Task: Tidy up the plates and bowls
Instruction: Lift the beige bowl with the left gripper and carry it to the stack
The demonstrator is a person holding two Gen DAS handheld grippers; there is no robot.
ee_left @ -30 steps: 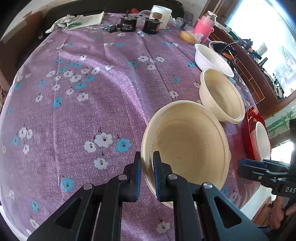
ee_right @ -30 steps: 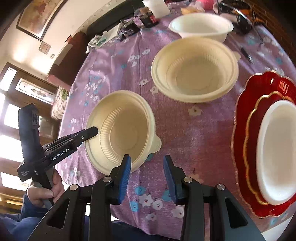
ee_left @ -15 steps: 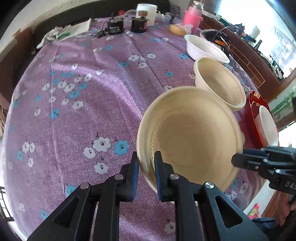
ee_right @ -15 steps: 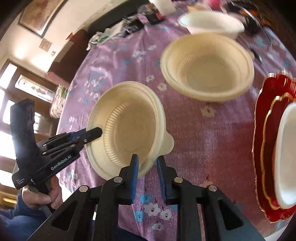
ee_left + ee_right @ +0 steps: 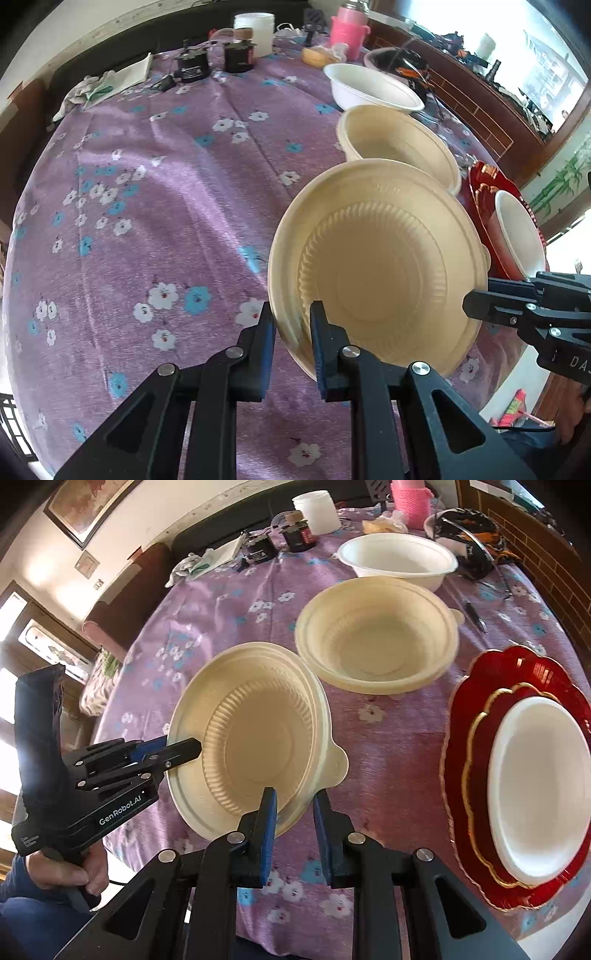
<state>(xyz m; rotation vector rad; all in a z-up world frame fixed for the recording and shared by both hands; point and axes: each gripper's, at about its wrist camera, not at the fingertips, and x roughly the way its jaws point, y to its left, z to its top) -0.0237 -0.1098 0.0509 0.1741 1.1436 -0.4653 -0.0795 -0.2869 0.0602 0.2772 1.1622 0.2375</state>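
Observation:
A cream ribbed bowl (image 5: 376,266) (image 5: 255,738) is held tilted above the purple flowered tablecloth. My left gripper (image 5: 291,325) is shut on its near rim; it shows from the side in the right wrist view (image 5: 184,749). My right gripper (image 5: 293,812) is shut on the opposite rim beside the bowl's tab handle; it shows in the left wrist view (image 5: 476,302). A second cream bowl (image 5: 399,147) (image 5: 376,642) stands just beyond. A white bowl (image 5: 373,92) (image 5: 399,561) stands farther back. Red scalloped plates (image 5: 465,709) carry a white bowl (image 5: 539,786) at the right.
At the table's far edge stand a white jar (image 5: 317,509), two dark jars (image 5: 214,61), a pink bottle (image 5: 349,31), a cloth (image 5: 103,85) and a dark bowl (image 5: 469,520). A pen (image 5: 474,616) lies right of the cream bowl. The table edge (image 5: 535,934) is close in front.
The cream bowl has been lifted off the cloth and tilted. My right gripper has closed on its rim. Both grippers have risen with it toward the second cream bowl.

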